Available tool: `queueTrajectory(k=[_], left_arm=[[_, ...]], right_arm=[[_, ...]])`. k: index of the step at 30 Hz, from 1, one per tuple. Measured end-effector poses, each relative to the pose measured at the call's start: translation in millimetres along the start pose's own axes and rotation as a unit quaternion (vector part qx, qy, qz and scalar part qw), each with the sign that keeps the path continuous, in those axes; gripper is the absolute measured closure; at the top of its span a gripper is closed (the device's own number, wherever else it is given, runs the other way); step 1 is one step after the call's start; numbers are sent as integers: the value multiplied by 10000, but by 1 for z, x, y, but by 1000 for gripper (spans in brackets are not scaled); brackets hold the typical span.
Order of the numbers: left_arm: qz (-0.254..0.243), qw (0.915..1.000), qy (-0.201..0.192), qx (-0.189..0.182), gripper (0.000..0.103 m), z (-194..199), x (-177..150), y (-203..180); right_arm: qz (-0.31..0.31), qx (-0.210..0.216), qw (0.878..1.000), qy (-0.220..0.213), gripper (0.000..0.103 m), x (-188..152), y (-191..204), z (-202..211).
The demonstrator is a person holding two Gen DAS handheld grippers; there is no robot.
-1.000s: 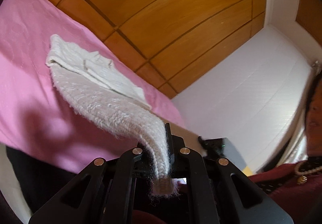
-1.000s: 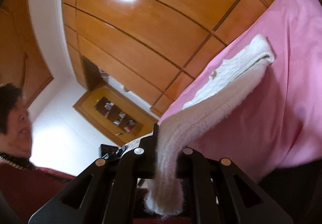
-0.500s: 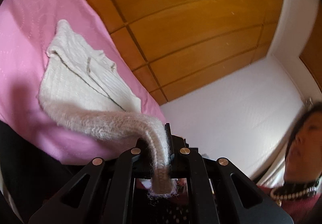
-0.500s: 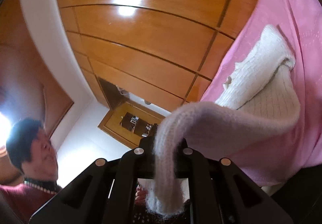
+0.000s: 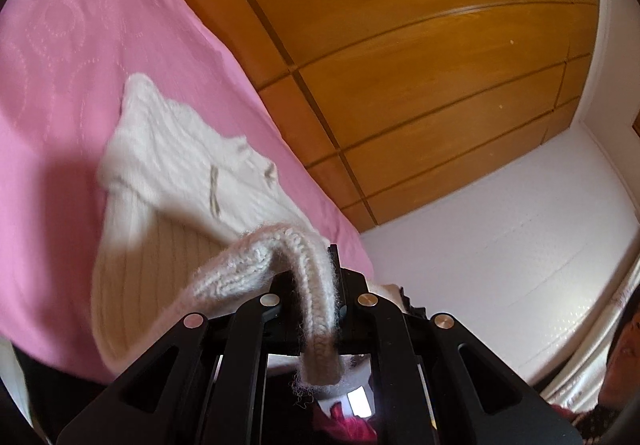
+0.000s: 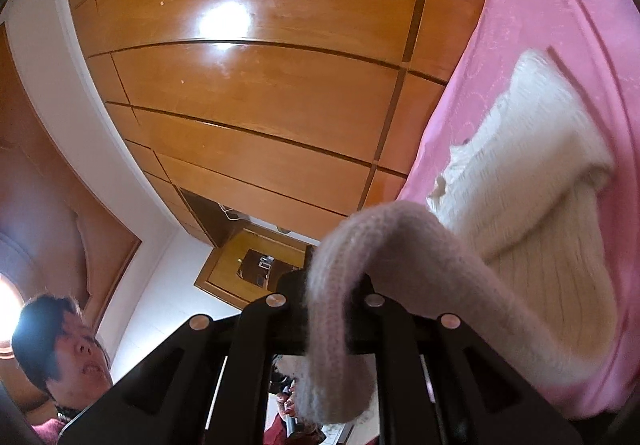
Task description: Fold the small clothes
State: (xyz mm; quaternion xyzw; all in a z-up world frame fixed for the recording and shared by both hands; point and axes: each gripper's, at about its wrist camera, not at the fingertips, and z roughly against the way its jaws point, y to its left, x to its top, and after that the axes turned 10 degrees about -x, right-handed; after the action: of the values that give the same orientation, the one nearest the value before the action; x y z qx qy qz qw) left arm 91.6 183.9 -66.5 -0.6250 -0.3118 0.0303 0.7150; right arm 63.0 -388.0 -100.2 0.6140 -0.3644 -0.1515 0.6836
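A cream knitted garment (image 5: 172,173) lies on the pink bed cover (image 5: 60,45), its near half lifted and curling back over the far half. My left gripper (image 5: 310,285) is shut on the ribbed hem, which bends over the jaws and hangs toward the camera. In the right wrist view the same knitted garment (image 6: 532,181) spreads at the right on the pink bed cover (image 6: 560,5). There my right gripper (image 6: 332,289) is shut on the other end of the hem, a thick roll of knit draped over it.
Wooden wardrobe panels (image 5: 400,65) rise behind the bed, with a white wall (image 5: 500,245) beside them. A person in a dark red top (image 6: 64,353) is close behind the grippers. A wooden shelf niche (image 6: 256,265) sits in the far wall.
Both grippers have carried the hem forward over the garment and rolled. The lifted half, stretched out before, now curls slack over the far half, and more of the knit shows flat below.
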Motion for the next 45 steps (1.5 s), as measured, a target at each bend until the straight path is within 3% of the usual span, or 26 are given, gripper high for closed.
queueTrajectory(k=[9,14,15,16,17,18,19,22,26,28,31,36,37,38,39,40,41,42,44,45], left_arm=[[606,9973,-169,382,98,-34,42,47],[327,9944,-44,1000,98,-60,62,56],[266,9929,-13,1157,91,-66,64,57],[193,9907,7,1346,73,-71,67,58],[103,9882,-34,1527,48,-74,69,57],[19,9861,-160,1655,39,-74,69,55],[-60,9845,-329,1723,31,-72,70,53],[-299,9805,-694,1812,29,-63,69,47],[-597,9686,-792,2281,29,-53,63,50],[-807,9607,-505,2608,29,-59,57,53],[-1102,9468,-149,3019,29,-72,54,56],[-1298,9240,294,3586,31,-101,62,70],[-1316,9204,328,3668,37,-104,63,72],[-1333,9166,357,3753,52,-104,63,75],[-1374,9075,394,3949,62,-105,63,76],[-1420,9004,405,4093,80,-108,63,76],[-1446,8978,399,4141,87,-107,64,74],[-1415,9009,380,4086,90,-104,66,72],[-1293,9083,213,3974,95,-100,72,67],[-1172,9160,24,3836,95,-94,78,62]], right_arm=[[-403,-254,9986,-212,93,41,-29,-39],[-582,-497,9966,-293,93,57,-46,-55],[-614,-617,9956,-350,93,61,-51,-59],[-643,-720,9945,-407,90,63,-55,-61],[-679,-830,9931,-475,81,65,-59,-63],[-752,-988,9907,-562,73,68,-64,-64],[-844,-1089,9882,-665,53,70,-69,-64],[-882,-1145,9842,-1027,50,71,-72,-52],[-34,-1922,9747,-1137,50,66,-49,-41],[748,-2797,9532,-874,50,63,-32,-50],[2013,-4077,8902,-269,50,59,-12,-84],[3157,-4975,8070,393,50,51,-9,-134],[3375,-5180,7842,526,50,51,-11,-147],[3507,-5254,7729,606,59,45,-14,-149],[3694,-5330,7577,736,73,42,-15,-158],[3810,-5402,7453,870,100,40,-15,-165],[3882,-5476,7354,923,100,35,-13,-165],[3950,-5526,7286,887,100,34,-11,-167],[3875,-5582,7304,685,101,43,-8,-168],[3762,-5621,7350,481,101,49,-6,-164]])
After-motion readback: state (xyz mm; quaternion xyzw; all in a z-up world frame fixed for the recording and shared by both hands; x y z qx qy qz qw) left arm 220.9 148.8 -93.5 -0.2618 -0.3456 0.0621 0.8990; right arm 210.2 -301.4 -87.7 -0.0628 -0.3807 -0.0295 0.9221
